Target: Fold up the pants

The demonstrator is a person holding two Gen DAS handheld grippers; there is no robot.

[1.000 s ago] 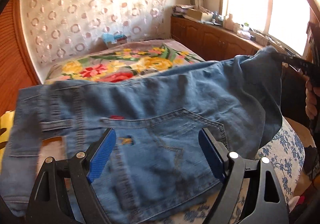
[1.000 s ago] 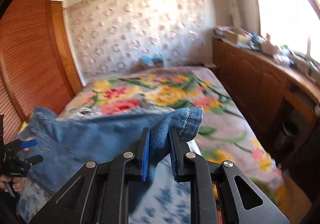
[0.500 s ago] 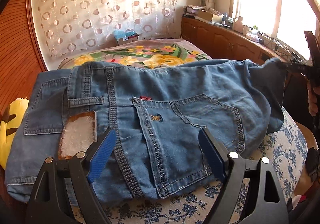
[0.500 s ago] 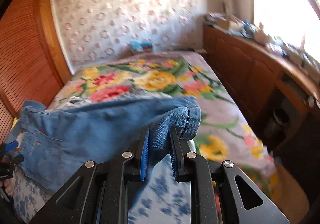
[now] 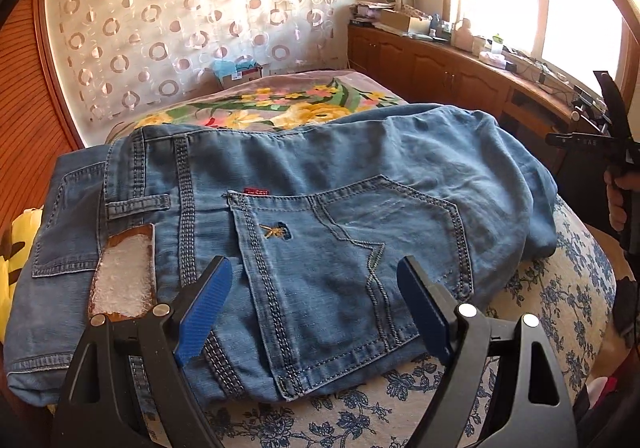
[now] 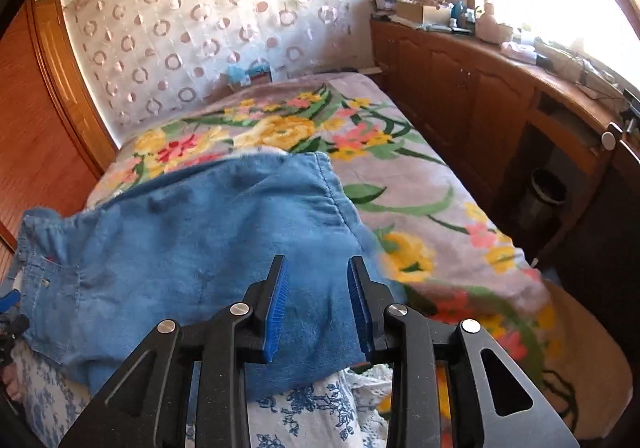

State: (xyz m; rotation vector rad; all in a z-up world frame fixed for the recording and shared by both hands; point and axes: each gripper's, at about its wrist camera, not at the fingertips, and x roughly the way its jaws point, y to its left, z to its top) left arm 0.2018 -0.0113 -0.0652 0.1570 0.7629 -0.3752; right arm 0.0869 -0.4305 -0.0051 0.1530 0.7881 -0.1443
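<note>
Released a moment ago, the jeans [image 5: 304,208] now lie folded on the bed [image 6: 420,200], both the right gripper [image 6: 318,304] and left gripper [image 5: 316,308] seemingly parted, heavy limp denim best pinched at the waistband.

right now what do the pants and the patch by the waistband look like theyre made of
Pants: washed blue denim, matte, going by the faded weave and heavy contrast stitching round the back pocket. Waistband patch: probably leather or imitation leather, its brown edge showing round a worn, whitish, flaking face.
</note>
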